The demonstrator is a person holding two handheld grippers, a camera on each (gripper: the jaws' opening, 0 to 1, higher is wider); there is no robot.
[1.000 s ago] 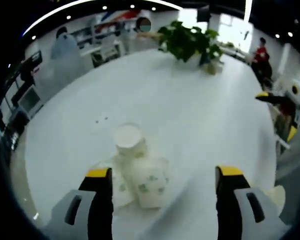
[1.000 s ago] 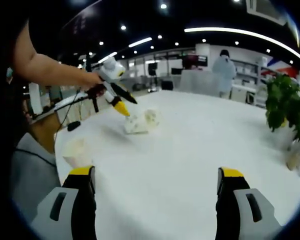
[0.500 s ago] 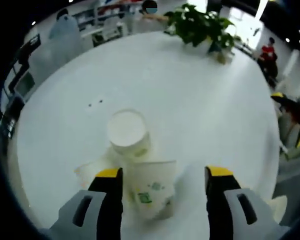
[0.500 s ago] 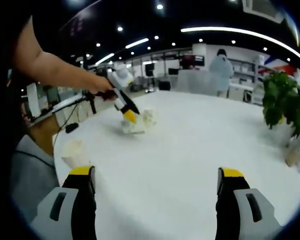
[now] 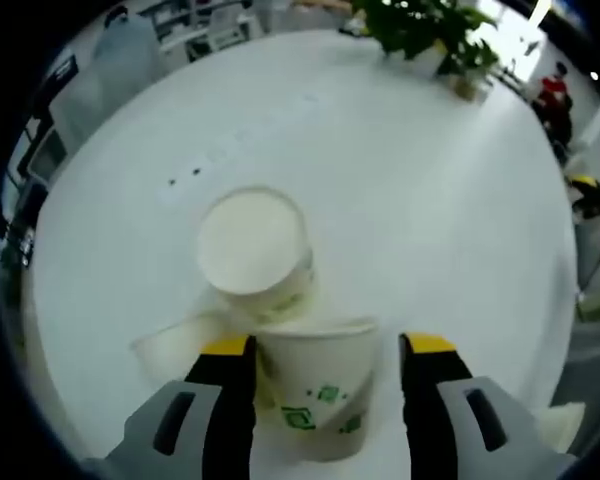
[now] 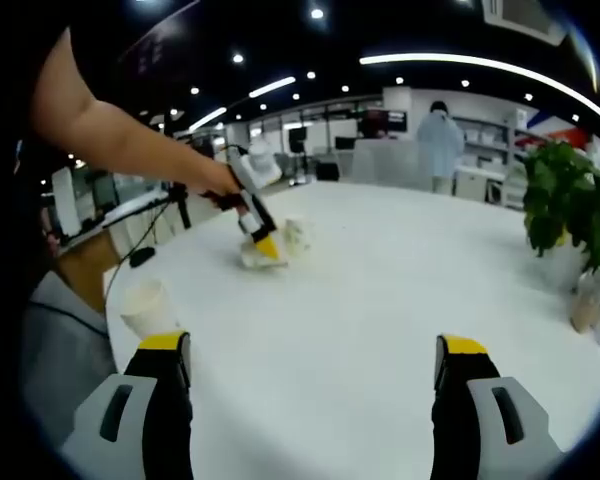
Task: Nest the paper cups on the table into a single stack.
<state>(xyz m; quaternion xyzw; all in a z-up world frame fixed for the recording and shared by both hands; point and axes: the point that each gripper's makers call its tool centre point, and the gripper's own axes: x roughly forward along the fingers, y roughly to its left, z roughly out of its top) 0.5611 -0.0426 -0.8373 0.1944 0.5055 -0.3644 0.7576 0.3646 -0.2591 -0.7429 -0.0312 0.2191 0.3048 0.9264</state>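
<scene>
One broad white round table (image 5: 420, 200) carries everything; a potted plant (image 6: 570, 215) stands near its far edge, and the cups sit in a cluster toward the side where the person stands. Largest of the cluster is the upside-down cup (image 5: 252, 245), base up; touching it on the near side stands an upright cup with green marks (image 5: 315, 385), and a third cup on its side (image 5: 170, 345) lies just beside both. A separate lone cup (image 6: 148, 305) stands close to the table's near edge, well apart from the cluster. The left gripper (image 5: 325, 350) has its jaws wide, one either side of the green-marked cup, not yet pressing it; the right gripper (image 6: 310, 350) hangs over bare table, jaws wide and empty. My worry is that closing hard would crush the thin wall, or that a jaw would knock the neighbouring cups over.
</scene>
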